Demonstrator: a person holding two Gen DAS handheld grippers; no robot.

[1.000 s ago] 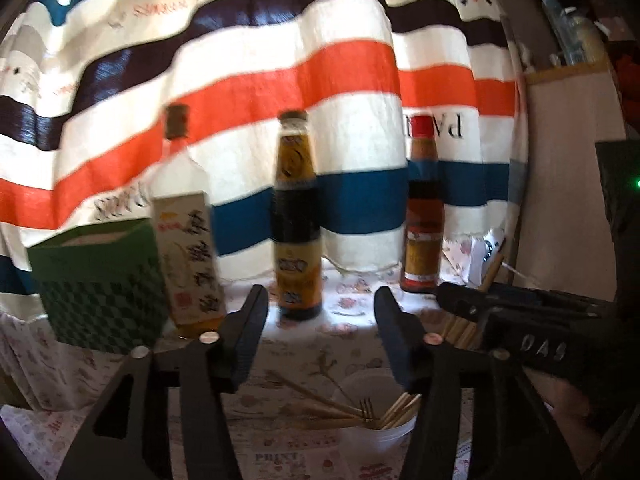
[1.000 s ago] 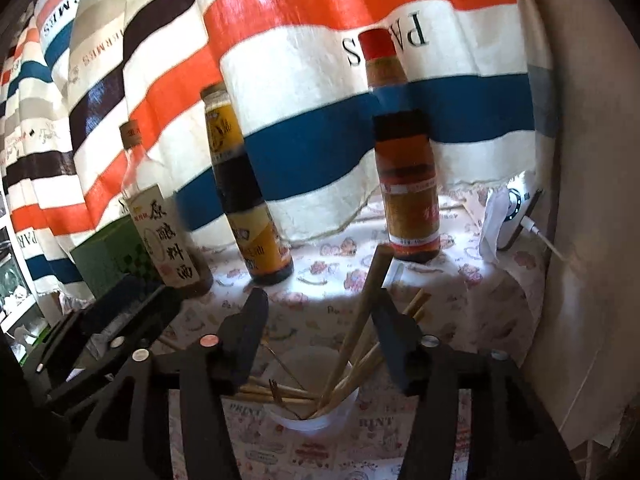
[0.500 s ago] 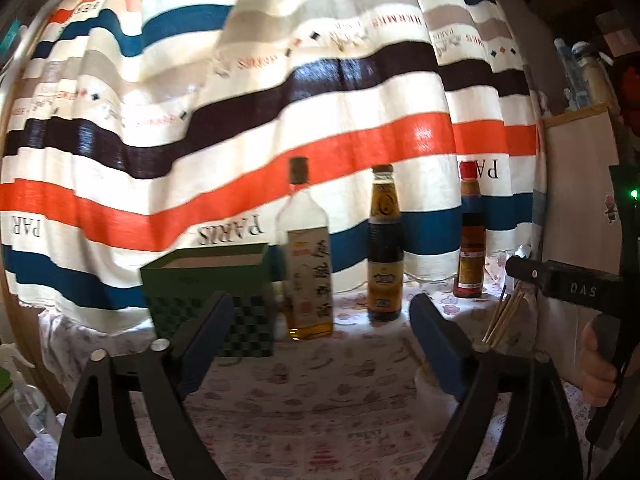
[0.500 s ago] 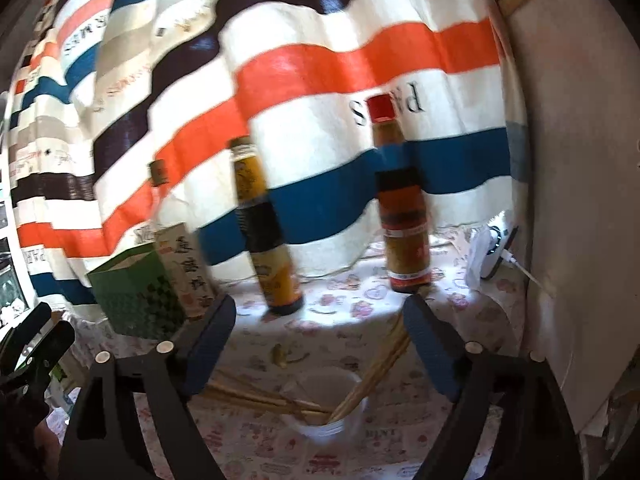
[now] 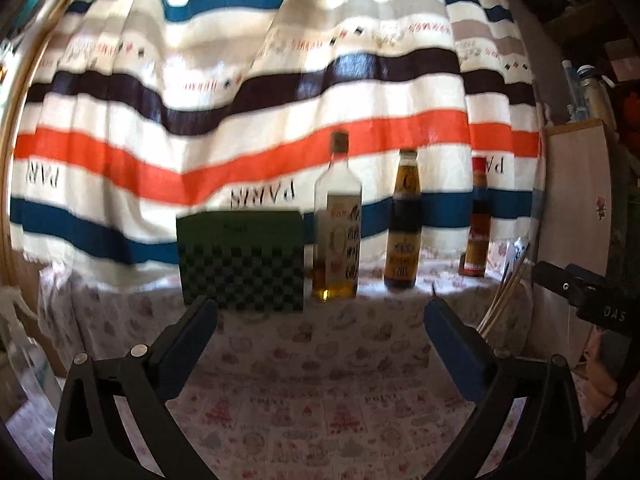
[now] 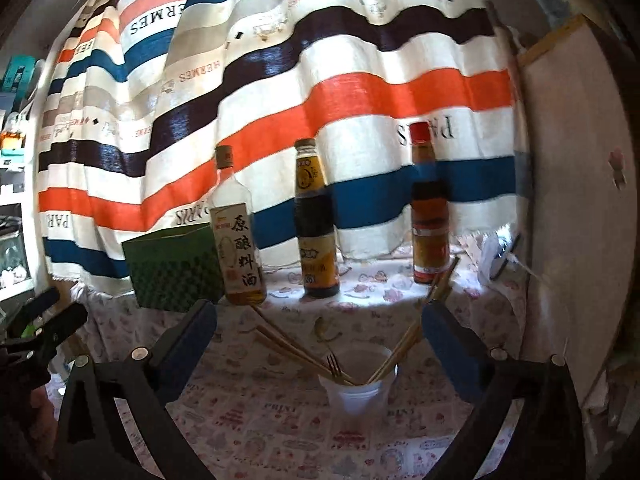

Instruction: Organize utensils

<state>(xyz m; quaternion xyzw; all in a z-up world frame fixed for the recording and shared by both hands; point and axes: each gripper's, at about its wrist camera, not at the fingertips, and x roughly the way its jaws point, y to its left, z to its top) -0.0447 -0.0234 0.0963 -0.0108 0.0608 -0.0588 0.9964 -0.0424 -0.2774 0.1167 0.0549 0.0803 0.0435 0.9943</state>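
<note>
While both tools gape empty, the right tool (image 6: 320, 320) should lower squarely around one wooden chopstick (image 6: 400, 350) in the translucent plastic cup (image 6: 358, 390).

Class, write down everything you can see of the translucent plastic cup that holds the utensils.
The small translucent white plastic cup stands upright and open-topped on the printed tablecloth, in front of the three bottles. Its wall looks thin and cloudy. Wooden chopsticks lean out over its rim to both sides, and a small gold-coloured fork stands in it, prongs up. It sits low between the open right claw, whose fingers do not touch it.
</note>
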